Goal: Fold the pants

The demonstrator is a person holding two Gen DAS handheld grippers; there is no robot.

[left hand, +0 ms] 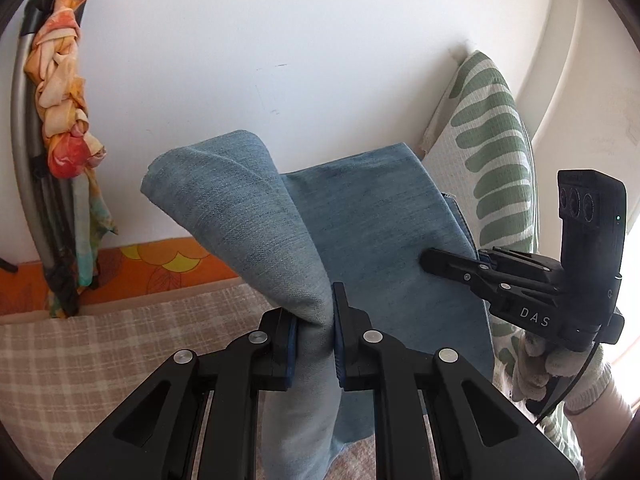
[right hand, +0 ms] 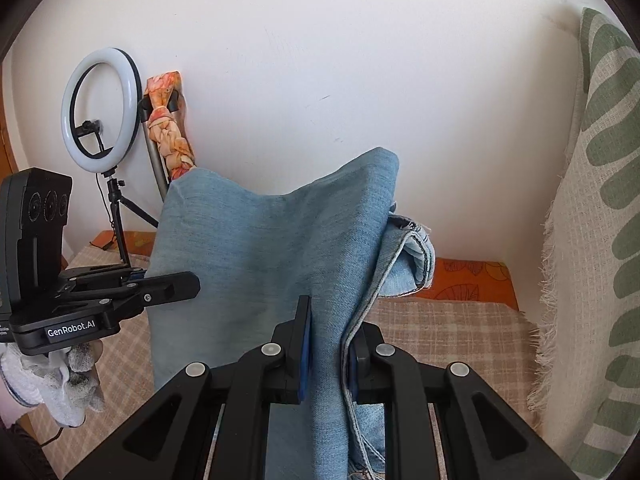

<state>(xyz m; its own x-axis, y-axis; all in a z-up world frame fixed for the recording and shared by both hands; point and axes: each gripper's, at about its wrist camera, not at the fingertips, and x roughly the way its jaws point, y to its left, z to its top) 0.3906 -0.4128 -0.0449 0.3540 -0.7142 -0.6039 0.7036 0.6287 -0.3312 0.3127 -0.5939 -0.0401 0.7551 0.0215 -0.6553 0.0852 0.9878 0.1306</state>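
Left wrist: both grippers (left hand: pixel 314 336) (right hand: pixel 328 354) clamp lifted pants (left hand: pixel 360 220).

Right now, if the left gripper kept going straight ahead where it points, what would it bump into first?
The left gripper is already shut on the blue pants, so it would push into that lifted denim first. Behind the cloth is probably the white wall, though depth is hard to judge.

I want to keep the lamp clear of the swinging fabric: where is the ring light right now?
Right wrist view only: the ring light stands on its tripod at far left against the wall, beside the orange scarf, behind the left gripper and left of the lifted jeans.
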